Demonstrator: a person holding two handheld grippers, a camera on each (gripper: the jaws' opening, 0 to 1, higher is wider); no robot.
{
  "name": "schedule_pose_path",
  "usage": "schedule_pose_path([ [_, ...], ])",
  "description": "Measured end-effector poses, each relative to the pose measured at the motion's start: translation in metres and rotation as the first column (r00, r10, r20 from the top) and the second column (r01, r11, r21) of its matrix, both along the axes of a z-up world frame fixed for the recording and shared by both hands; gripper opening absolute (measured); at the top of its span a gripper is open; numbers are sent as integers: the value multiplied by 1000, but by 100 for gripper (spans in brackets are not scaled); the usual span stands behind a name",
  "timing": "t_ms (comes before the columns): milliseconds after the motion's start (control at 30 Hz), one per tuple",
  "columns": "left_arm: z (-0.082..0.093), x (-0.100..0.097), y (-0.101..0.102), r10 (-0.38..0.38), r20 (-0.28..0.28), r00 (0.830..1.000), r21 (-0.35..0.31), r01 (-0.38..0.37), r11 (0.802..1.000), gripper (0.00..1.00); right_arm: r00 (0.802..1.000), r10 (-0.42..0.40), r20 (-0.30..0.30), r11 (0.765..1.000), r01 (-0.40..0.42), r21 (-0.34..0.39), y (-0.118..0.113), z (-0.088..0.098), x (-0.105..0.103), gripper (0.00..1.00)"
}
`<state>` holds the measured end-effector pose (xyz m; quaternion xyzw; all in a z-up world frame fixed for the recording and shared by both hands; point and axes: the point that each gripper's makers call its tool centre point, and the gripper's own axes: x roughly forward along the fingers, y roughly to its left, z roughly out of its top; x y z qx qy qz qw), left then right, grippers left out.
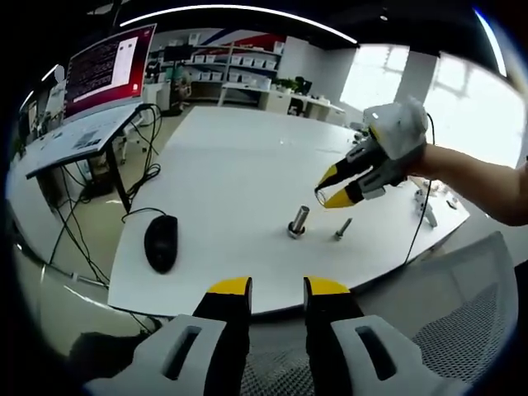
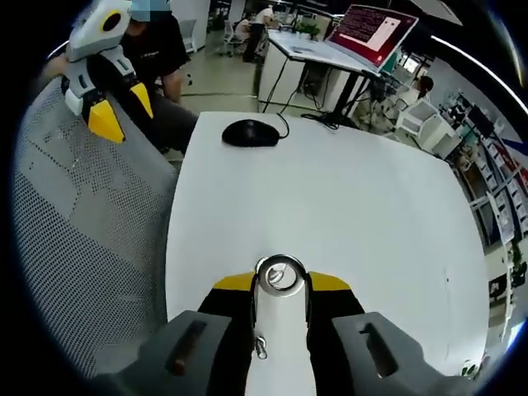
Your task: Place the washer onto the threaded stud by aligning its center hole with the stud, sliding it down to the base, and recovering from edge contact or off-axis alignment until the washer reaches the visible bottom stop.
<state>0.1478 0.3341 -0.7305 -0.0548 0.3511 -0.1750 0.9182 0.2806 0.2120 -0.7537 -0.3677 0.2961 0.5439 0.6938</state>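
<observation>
A flat metal washer [image 2: 280, 275] – a shiny ring with a round centre hole – is pinched between the yellow-tipped jaws of the right gripper [image 2: 280, 285], its face turned toward the camera, directly above the threaded stud [image 1: 298, 221]. The stud, a short steel cylinder, is stood upright near the white table's [image 1: 231, 173] near edge, with a loose bolt [image 1: 342, 229] laid just beside it. The left gripper [image 1: 276, 289] is held slightly parted and empty off that edge, over a grey mesh chair [image 2: 82, 247]. A glossy black mouse [image 1: 161, 242] is seen near a corner.
</observation>
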Motion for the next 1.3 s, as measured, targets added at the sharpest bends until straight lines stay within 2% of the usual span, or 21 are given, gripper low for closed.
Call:
schedule_pose_path([
  [233, 2, -1, -1, -3, 19, 1000, -2, 3, 1000, 24, 1000, 2, 25, 1000, -3, 9, -2, 20, -4, 23],
  [300, 2, 0, -1, -6, 17, 1000, -2, 6, 1000, 24, 997, 25, 67, 999, -23, -28, -6, 23, -4, 23],
  [367, 2, 1, 1, 10, 15, 1000, -15, -10, 1000, 25, 999, 23, 47, 999, -22, -31, -5, 25, -10, 23],
  [433, 3, 0, -1, 6, 15, 1000, -15, -6, 1000, 26, 998, 37, 60, 998, -34, -48, -4, 32, -13, 23],
  [500, 2, 0, -2, -8, 17, 1000, -1, 8, 1000, 25, 997, 46, 65, 998, -42, -55, 0, 41, -12, 23],
  [600, 2, 0, -2, -9, 16, 1000, 5, 9, 1000, 25, 995, 75, 59, 994, -71, -79, 6, 43, -9, 23],
  [667, 1, 0, -2, -12, 13, 1000, 12, 12, 1000, 25, 992, 108, 61, 988, -100, -117, 8, 39, -8, 23],
  [733, 1, 0, -2, -14, 11, 1000, 16, 14, 1000, 25, 991, 130, 32, 983, -125, -136, 10, 31, -9, 23],
  [867, 0, 2, 1, 1, 10, 1000, 12, -1, 1000, 25, 990, 139, -23, 976, -141, -168, 12, 14, -9, 23],
  [1067, -1, 2, 2, 11, -4, 1000, 14, -11, 1000, 25, 985, 159, -64, 957, -170, -237, 10, -11, 3, 23],
  [1200, -3, 3, 4, 15, -6, 1000, 17, -15, 1000, 24, 982, 159, -98, 950, -179, -256, 12, -23, 5, 23],
  [1300, -3, 2, 2, 11, -15, 1000, 24, -10, 1000, 24, 978, 176, -107, 936, -201, -288, 11, -31, 3, 23],
])
